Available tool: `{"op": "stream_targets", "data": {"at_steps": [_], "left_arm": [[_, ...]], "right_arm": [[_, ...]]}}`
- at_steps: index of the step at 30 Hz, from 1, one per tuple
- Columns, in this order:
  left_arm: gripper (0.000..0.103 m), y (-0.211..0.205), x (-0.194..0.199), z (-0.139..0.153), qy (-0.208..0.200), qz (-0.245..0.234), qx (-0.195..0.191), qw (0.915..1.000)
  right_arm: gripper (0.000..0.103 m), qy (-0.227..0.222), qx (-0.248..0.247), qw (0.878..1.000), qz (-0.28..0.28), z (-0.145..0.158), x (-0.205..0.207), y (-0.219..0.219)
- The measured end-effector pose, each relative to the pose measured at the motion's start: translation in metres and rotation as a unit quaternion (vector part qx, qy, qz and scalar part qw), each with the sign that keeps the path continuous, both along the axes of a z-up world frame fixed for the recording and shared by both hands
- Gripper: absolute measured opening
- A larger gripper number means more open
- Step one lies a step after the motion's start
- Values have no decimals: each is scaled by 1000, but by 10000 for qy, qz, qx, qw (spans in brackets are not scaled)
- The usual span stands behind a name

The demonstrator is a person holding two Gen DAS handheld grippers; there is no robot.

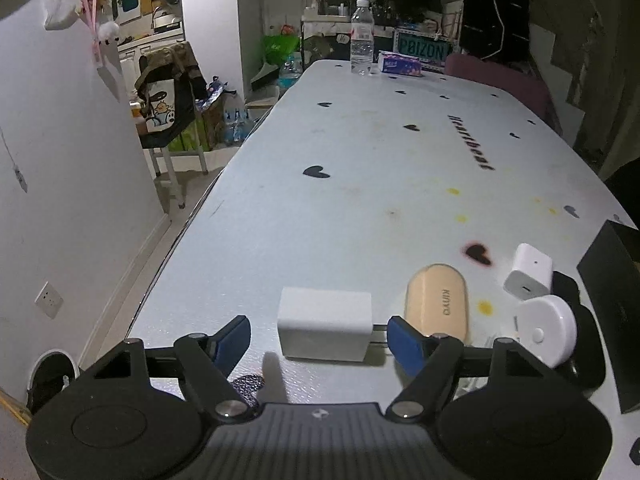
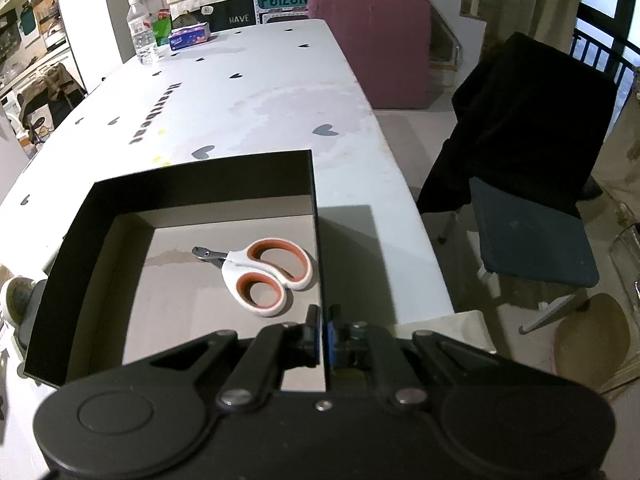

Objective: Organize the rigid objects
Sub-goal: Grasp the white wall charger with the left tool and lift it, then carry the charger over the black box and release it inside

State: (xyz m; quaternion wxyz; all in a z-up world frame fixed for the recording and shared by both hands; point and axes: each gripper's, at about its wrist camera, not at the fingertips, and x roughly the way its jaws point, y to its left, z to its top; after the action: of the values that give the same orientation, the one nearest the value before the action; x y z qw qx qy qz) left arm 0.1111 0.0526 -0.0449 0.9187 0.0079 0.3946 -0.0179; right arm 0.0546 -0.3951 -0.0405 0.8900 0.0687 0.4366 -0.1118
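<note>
A white charger block (image 1: 324,328) lies on the heart-print table (image 1: 360,208), its prongs pointing right. My left gripper (image 1: 318,340) straddles it, open; a gap shows beside the left pad and the right pad sits at the prong tips. To its right lie a peach oval case (image 1: 436,300), a small white plug (image 1: 528,272) and a white round device (image 1: 548,332). In the right wrist view, white-and-orange scissors (image 2: 268,276) lie inside a black open box (image 2: 200,172). My right gripper (image 2: 322,334) is shut on the box's right wall.
A water bottle (image 1: 362,38) and a tissue pack (image 1: 400,63) stand at the table's far end. The black box's corner (image 1: 612,292) shows at the right of the left wrist view. A dark chair (image 2: 532,216) stands past the table's right edge. A wall runs along the left.
</note>
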Motion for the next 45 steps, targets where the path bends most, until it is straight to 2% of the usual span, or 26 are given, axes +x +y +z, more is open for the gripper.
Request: {"op": "stream_targets", "data": {"at_steps": [5, 7, 20, 27, 30, 35, 40, 45], "left_arm": [[61, 4, 6, -4, 114, 17, -104, 9999], [52, 4, 8, -4, 155, -57, -253, 9995], [51, 3, 4, -2, 41, 169, -98, 9998], [51, -9, -17, 26, -481, 132, -318, 9982], [51, -38, -27, 43, -722, -169, -329, 9967], [51, -96, -40, 67, -777, -1008, -765, 9889], [51, -160, -43, 78, -607, -1772, -974, 9775], [51, -214, -37, 76, -315, -2182, -959, 9707]], "right_arm": [[4, -113, 104, 9998, -103, -2, -4, -2], [5, -127, 120, 9997, -145, -2, -4, -3], [5, -423, 242, 9984, -287, -5, -11, -4], [5, -485, 292, 9981, -254, -5, -13, -5], [4, -517, 281, 9981, -185, -5, -15, -5], [5, -592, 461, 9970, -162, -6, -17, -10], [5, -608, 433, 9971, -147, -6, -18, -9], [5, -628, 445, 9968, -190, -6, -19, -10]]}}
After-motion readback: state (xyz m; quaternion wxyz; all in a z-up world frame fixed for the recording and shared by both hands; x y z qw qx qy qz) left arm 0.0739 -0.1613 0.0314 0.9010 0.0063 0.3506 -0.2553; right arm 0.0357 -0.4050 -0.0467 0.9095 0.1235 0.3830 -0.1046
